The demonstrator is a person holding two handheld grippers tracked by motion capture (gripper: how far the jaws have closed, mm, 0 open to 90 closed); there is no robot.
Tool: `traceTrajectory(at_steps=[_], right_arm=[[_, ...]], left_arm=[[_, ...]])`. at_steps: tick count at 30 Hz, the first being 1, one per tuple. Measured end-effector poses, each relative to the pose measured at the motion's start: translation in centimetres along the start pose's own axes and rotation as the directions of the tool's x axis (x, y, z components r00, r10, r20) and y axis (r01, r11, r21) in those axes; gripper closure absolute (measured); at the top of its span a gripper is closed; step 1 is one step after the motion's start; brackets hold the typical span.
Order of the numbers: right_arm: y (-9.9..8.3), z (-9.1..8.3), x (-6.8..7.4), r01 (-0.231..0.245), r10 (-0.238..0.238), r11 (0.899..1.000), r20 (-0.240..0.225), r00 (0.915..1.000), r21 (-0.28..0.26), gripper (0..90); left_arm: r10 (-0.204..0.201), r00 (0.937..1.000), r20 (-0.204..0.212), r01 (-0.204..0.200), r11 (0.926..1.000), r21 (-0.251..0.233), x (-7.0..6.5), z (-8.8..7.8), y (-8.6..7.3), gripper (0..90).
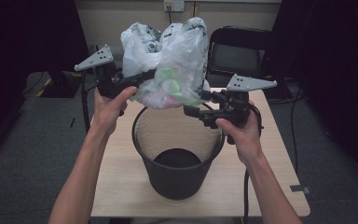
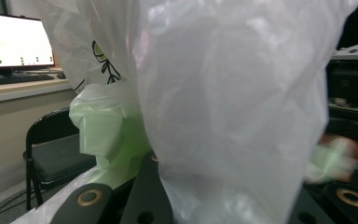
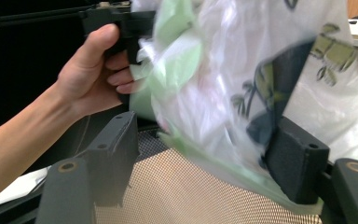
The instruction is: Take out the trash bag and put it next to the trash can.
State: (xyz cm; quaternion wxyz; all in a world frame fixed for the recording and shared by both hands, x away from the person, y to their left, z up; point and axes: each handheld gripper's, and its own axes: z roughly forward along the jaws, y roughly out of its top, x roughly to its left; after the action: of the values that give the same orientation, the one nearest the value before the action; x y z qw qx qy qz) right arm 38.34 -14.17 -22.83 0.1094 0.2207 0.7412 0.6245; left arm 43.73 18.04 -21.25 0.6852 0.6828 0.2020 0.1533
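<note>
While the left claw is pinched shut on the plastic bag, the bag is held up over the black bin on the counter. The right claw is spread, with the bag's bottom between its jaws. If the thin plastic slips, the bag could be dropped beside the bin. Only leafy drawings are seen; no words can be read.

1 high view down over the table — 2 close gripper views, shared plastic bag
</note>
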Motion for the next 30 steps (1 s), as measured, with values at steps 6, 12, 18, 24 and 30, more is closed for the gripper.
traceTrajectory(at_steps=[6,12,18,24,30], right_arm=[[-0.6,-1.3,-0.1,-0.004,0.004,1.0,0.003,1.0,-0.019,23.0],[-1.0,-3.0,-0.5,-0.009,0.009,0.999,0.022,0.9997,-0.034,24.8],[-2.3,-3.9,-1.1,-0.011,0.012,1.0,0.032,0.9994,-0.019,33.2],[-3.4,-4.9,-2.0,-0.028,0.028,1.0,0.06,0.9978,-0.014,36.7],[-4.6,-5.8,-2.5,-0.036,0.037,0.999,0.082,0.9959,-0.005,38.2]], left_arm=[[-0.003,0.9994,-0.035,0.003,1.0,0.009,1.1,0.3,0.0,80.3],[-0.01,0.9967,-0.081,0.012,0.9996,0.026,2.4,0.6,-0.5,80.3],[0.007,0.9937,-0.111,-0.004,0.9996,0.029,3.8,0.5,-1.2,79.9],[-0.035,0.9841,-0.174,0.043,0.9984,0.037,5.9,-0.4,-2.1,79.9],[-0.018,0.9819,-0.189,0.036,0.9953,0.09,6.4,-0.5,-4.5,79.4]])
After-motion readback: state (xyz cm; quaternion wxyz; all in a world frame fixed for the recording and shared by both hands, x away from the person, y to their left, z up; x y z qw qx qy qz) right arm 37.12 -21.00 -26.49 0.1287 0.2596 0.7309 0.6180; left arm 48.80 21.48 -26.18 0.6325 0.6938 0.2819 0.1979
